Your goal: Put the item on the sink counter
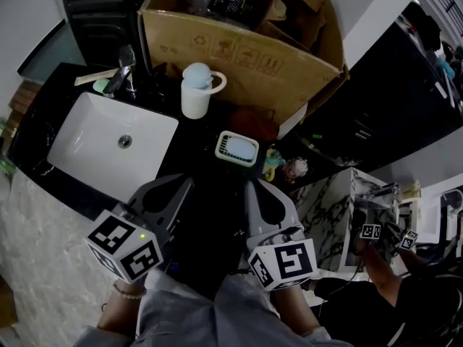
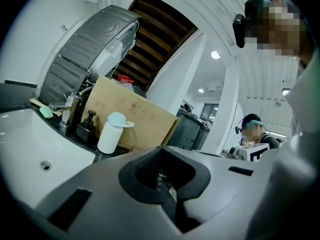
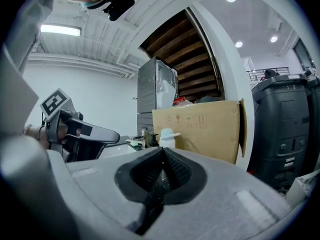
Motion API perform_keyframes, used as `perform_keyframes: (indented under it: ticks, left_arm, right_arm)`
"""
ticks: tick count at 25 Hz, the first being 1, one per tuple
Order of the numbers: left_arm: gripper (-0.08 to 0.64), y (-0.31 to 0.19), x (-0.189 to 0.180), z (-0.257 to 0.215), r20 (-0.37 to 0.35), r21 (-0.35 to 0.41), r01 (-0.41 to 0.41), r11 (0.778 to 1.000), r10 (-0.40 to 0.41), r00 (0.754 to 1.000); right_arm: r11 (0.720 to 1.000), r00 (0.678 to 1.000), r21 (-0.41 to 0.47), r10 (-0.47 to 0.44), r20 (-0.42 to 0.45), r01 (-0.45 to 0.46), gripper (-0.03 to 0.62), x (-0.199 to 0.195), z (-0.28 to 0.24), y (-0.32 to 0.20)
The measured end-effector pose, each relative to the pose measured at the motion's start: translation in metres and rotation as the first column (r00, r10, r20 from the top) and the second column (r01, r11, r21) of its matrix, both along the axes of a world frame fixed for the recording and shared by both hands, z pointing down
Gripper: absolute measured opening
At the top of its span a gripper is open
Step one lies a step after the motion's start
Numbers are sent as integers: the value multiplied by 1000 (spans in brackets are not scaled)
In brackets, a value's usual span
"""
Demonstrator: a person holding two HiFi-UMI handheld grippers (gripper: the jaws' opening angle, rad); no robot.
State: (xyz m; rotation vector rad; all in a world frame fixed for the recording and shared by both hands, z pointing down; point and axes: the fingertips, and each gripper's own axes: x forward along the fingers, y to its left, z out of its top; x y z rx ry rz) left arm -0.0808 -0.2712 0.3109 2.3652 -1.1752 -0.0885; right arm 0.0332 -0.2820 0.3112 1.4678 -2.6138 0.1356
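A white cup (image 1: 195, 92) with a pale blue lid stands on the black sink counter (image 1: 189, 144), right of the white basin (image 1: 94, 139). A small green-and-white tray-like item (image 1: 236, 148) lies on the counter nearer to me. My left gripper (image 1: 182, 185) and right gripper (image 1: 253, 188) hover side by side just short of that item, both shut with nothing between the jaws. The cup (image 2: 111, 132) also shows in the left gripper view beyond my shut left gripper (image 2: 161, 173). In the right gripper view the cup (image 3: 167, 138) is small and far beyond my shut right gripper (image 3: 159, 176).
A large open cardboard box (image 1: 246, 49) stands behind the cup. The faucet (image 1: 123, 69) is at the basin's back. Small toys (image 1: 282, 166) lie at the counter's right end. A marble-patterned unit (image 1: 329, 208) and another person with grippers (image 1: 376, 233) are at the lower right.
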Motion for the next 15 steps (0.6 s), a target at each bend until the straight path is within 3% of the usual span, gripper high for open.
perform_keyframes:
  ticks: [15]
  left_arm:
    - [5,3,6,4,13,-4,-29,1000,29,999]
  right_arm:
    - [1000,1000,-27,-10,-13,10,-3,-2,9,4]
